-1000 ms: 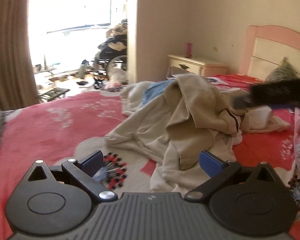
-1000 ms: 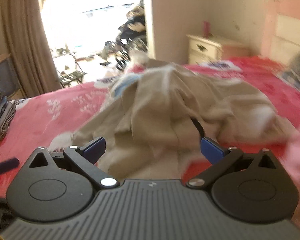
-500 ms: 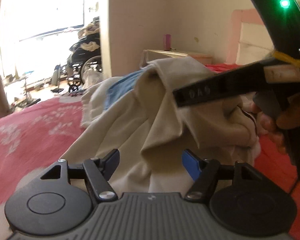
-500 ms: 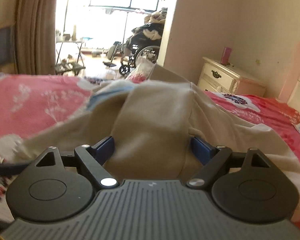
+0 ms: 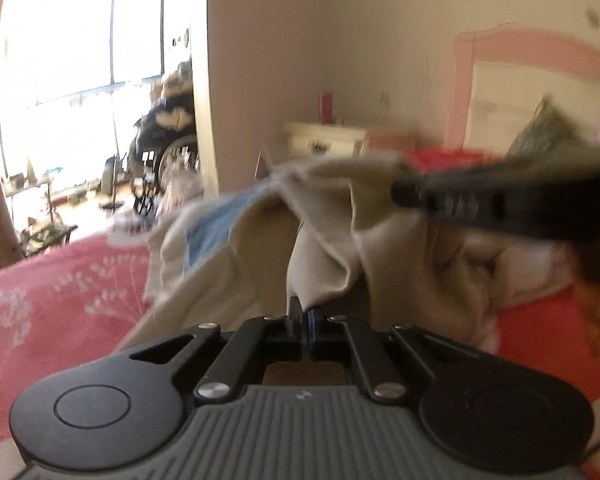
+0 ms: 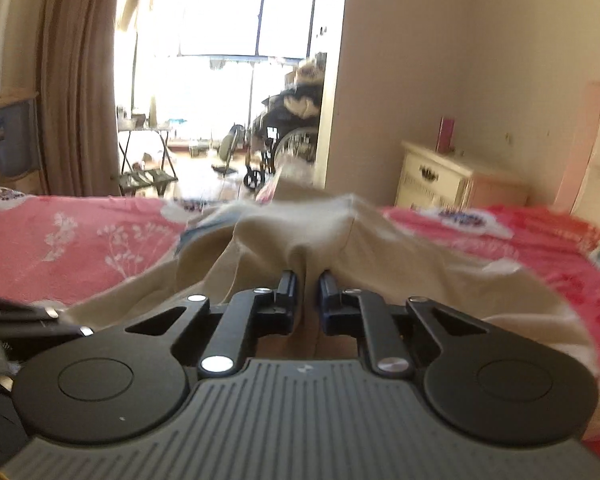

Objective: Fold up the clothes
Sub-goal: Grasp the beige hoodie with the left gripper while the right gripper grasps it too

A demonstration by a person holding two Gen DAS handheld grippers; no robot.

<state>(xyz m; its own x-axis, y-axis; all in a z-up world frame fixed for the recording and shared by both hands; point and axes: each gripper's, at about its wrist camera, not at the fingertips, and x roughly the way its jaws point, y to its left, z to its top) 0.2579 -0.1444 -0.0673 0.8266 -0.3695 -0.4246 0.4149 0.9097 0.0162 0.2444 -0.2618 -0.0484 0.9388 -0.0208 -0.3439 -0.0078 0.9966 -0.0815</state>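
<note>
A crumpled beige garment (image 5: pixel 328 248) lies heaped on the red flowered bedspread (image 5: pixel 60 288), with a blue cloth (image 5: pixel 216 224) showing under it. My left gripper (image 5: pixel 305 312) is shut on a hanging fold of the beige cloth. The right gripper (image 5: pixel 460 200) reaches in from the right and grips the top of the heap. In the right wrist view my right gripper (image 6: pixel 308 280) has its jaws closing, and a ridge of the beige garment (image 6: pixel 300 232) is pinched between the pads. The left gripper (image 6: pixel 28 320) shows at the lower left there.
A cream nightstand (image 6: pixel 436 176) with a pink bottle stands by the wall, beside a pink headboard (image 5: pixel 520 80) and a pillow (image 5: pixel 548 128). A wheelchair (image 6: pixel 284 148) sits in the bright doorway beyond the bed. A brown curtain (image 6: pixel 76 100) hangs at the left.
Both grippers moved in onto the beige heap and went from wide open to closed on folds of it. The cloth between them now stands up in ridges.
</note>
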